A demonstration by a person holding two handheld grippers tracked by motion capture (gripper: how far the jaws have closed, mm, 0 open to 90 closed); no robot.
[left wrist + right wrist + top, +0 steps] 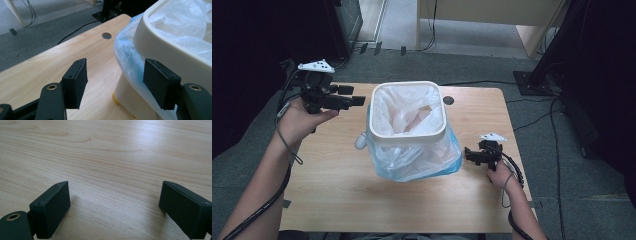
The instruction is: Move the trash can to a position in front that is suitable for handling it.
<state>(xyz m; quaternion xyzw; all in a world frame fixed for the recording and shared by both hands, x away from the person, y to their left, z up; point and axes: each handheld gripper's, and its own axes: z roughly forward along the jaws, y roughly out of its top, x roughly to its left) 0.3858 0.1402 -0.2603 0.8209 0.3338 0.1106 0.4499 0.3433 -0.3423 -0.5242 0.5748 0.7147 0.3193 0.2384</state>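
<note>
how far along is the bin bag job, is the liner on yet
Looks done: the translucent blue-white plastic liner sits in the cream square plastic bin, folded over and hanging down the outside below the rim. In hand: nothing; the left gripper is open beside the rim, the right gripper open over the light wooden table. Left: perhaps tidying the loose overhang.

From my seat, the white bin (407, 107) with its blue bag (412, 160) stands mid-table and blocks any straight pass between left and right. Bare wood of the table (337, 195) lies open along the near edge and on both sides. My left gripper (354, 101) hangs just beside the bin's rim, jaws apart, nothing between them. My right gripper (468, 154) sits near the bag, bare wood ahead.
</note>
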